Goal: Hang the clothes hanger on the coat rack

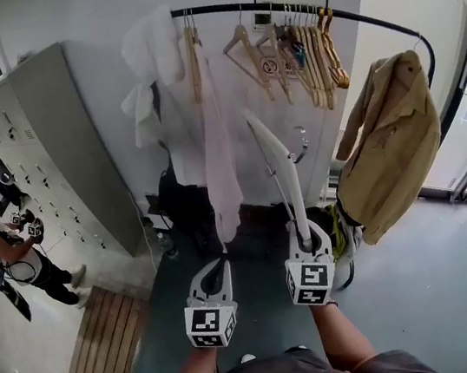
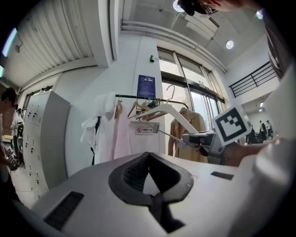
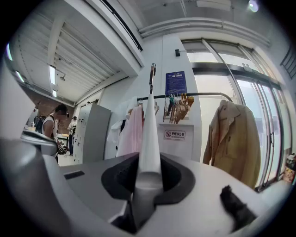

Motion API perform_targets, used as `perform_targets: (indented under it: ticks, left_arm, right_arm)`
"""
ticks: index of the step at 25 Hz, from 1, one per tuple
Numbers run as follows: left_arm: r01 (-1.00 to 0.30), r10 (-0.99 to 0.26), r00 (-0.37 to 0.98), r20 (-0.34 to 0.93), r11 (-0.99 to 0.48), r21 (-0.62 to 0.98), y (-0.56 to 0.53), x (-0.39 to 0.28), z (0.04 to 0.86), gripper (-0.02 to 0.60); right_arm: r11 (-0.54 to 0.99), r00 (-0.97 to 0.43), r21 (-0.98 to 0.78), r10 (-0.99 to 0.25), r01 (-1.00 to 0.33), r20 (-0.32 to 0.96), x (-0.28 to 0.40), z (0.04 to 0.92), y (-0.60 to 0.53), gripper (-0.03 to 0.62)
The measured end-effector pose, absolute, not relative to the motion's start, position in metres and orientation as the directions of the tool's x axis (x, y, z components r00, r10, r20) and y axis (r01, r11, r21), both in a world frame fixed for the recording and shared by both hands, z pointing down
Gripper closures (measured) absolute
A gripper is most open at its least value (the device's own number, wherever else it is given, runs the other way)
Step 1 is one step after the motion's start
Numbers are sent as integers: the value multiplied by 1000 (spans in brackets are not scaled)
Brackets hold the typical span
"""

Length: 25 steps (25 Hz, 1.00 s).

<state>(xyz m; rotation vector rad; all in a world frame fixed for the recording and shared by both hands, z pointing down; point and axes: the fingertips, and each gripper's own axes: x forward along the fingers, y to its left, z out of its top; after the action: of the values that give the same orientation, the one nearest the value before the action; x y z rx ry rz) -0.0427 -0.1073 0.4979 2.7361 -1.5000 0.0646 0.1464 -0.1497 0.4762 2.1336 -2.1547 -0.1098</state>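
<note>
Two grippers low in the head view, both aimed level at the far wall. Right gripper [image 1: 306, 244] clenched on one arm tip of the white clothes hanger [image 1: 274, 153], shown in the right gripper view as a pale bar wedged between the pads and running up the middle of the frame. Gripped at that end probably to leave the metal hook [image 1: 299, 144] free and leading for the reach. Hanger standing tall at frame centre, with the hook well below the black coat rack rail [image 1: 275, 6] across the top and not touching it: carry stage, by the look of it, with the hanging not yet done. Left gripper [image 1: 215, 272] closed on nothing, held just left of the right one, likely kept in reserve. Counted: one white hanger in hand and one rail. Three garments already hung: a white one [image 1: 149, 71] at upper left, a pink one [image 1: 217, 149] beside it, a tan jacket [image 1: 393, 138] at the right end. Also a bunch of bare wooden hangers [image 1: 309, 51] at upper centre-right, too tightly packed for a sure count. Short bare stretch of rail just right of the pink garment, a plausible spot for the hook.
</note>
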Motion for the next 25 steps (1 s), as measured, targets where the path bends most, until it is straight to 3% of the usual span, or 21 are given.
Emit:
perform_targets:
  ticks: [11, 25]
  left_arm:
    - [-870, -869, 490, 71, -483, 95, -145, -80, 509, 572]
    - [-917, -913, 398, 86, -397, 28, -231, -69, 504, 572]
  right_arm:
    - [2, 4, 124, -999, -992, 45, 116, 441, -257, 525]
    - [1, 3, 143, -999, -990, 35, 118, 352, -434, 525]
